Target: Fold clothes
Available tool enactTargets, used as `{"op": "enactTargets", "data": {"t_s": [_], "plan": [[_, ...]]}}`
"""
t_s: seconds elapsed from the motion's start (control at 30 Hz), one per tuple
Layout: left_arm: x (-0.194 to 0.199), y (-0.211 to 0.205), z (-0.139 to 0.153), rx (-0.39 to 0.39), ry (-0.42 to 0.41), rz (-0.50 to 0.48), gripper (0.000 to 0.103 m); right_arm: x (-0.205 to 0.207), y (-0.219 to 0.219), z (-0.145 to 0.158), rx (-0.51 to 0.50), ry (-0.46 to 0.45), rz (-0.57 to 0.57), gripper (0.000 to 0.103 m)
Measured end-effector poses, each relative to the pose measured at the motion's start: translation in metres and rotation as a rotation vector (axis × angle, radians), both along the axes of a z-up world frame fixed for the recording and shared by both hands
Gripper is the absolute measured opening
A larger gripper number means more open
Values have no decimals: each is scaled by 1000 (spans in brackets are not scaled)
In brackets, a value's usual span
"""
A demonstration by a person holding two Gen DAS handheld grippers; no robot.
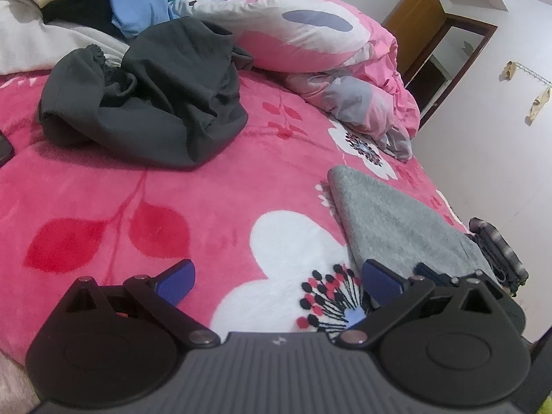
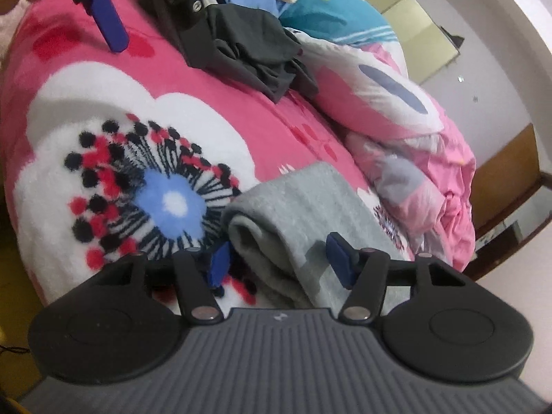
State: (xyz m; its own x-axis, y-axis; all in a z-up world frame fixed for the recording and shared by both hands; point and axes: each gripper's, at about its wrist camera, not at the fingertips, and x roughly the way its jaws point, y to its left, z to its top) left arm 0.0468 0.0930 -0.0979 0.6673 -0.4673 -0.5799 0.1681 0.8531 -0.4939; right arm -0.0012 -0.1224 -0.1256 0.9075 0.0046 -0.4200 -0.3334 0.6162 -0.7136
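Right gripper (image 2: 277, 262) stands with its blue pads spread apart, straddling the near end of the folded grey garment (image 2: 293, 214) but not closed on it; one pad sits just beside the rolled fold edge, the other over the flat top layer. Judgement: it is lined up either to pinch that end or has let it lie there as a finished piece.

Left gripper (image 1: 277, 284) hangs wide open too, holding nothing, above the white flower of the pink floral blanket (image 1: 172, 189), its right pad just beside the grey garment's (image 1: 396, 220) near end.

Grey garment lies flat and tidy near the blanket's right edge, toward the near corner. Probably parked there to keep the middle free as a working patch. A dark checked item (image 1: 500, 255) sits just beyond it at the very edge; folded or not, cannot tell.

Dark grey garment (image 1: 148, 93) lies crumpled, well apart, toward the far left of the blanket. Likely next for folding. Behind it, a bunched pink quilt (image 1: 310, 34) and a heap of mixed clothes (image 1: 134, 3) along the far edge.
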Motion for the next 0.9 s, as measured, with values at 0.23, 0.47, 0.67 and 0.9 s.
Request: {"op": "enactTargets", "data": {"t_s": [0.23,0.47,0.67,0.9], "plan": [[1,1,3,5,-11,-5,103,2,-10,-1,-40,-24,-28,55],[6,-9,4,10,-9,-24,103,4,-7,-6,-82,-40,7,48],[20,-23,4,9,12,-60,103,4,-20,7,30,-40,-5,25],[64,-40,-9,-167,77,-128,98,6,-33,20,151,-46,-30,20]]}}
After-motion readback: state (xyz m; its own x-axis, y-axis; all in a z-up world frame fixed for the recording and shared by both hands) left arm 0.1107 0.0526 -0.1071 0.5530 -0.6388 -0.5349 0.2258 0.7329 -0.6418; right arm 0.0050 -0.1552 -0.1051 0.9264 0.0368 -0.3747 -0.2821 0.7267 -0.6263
